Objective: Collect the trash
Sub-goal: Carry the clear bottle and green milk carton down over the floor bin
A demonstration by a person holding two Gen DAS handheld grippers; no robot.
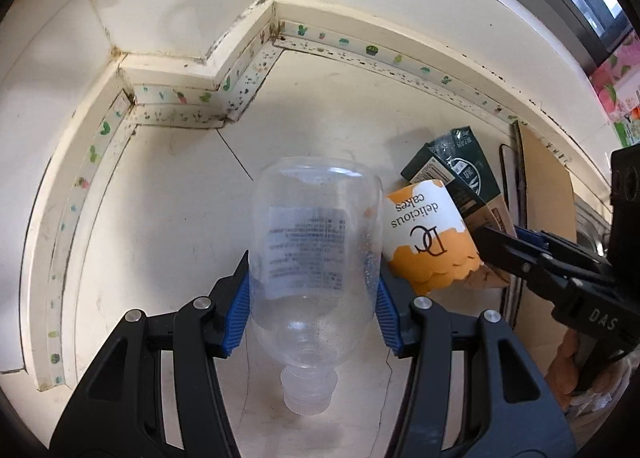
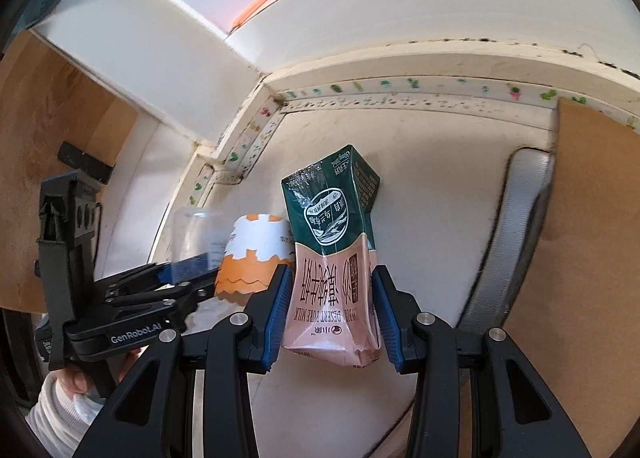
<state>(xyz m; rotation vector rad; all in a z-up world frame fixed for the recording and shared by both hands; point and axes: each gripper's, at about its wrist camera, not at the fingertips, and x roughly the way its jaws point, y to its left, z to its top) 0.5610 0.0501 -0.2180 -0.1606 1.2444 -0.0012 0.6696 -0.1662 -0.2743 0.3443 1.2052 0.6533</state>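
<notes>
**Bottle and milk carton each clamped in a tool**

Bottle (image 1: 316, 258), clear plastic, sits between the blue pads (image 1: 239, 314) of the left tool (image 1: 314, 314) at the lower centre of the left wrist view. The pads are clamped on its sides, and its cap points toward the camera. Just to its right, touching it, lies an orange and white paper cup (image 1: 430, 234) printed "delicious cakes".

In the right wrist view the right tool (image 2: 328, 318) is clamped on a green and pink milk carton (image 2: 334, 258) at the middle of the frame. The carton's crumpled end points back at the camera. The same cup shows just left of it, with the left tool beyond at the left edge, a hand under it.

All of this is over a cream desk (image 1: 168, 194), whose back edge carries a strip of cactus-patterned tape (image 1: 360, 48). A sheet of brown cardboard (image 2: 592, 242) fills the right side of the frame.
</notes>
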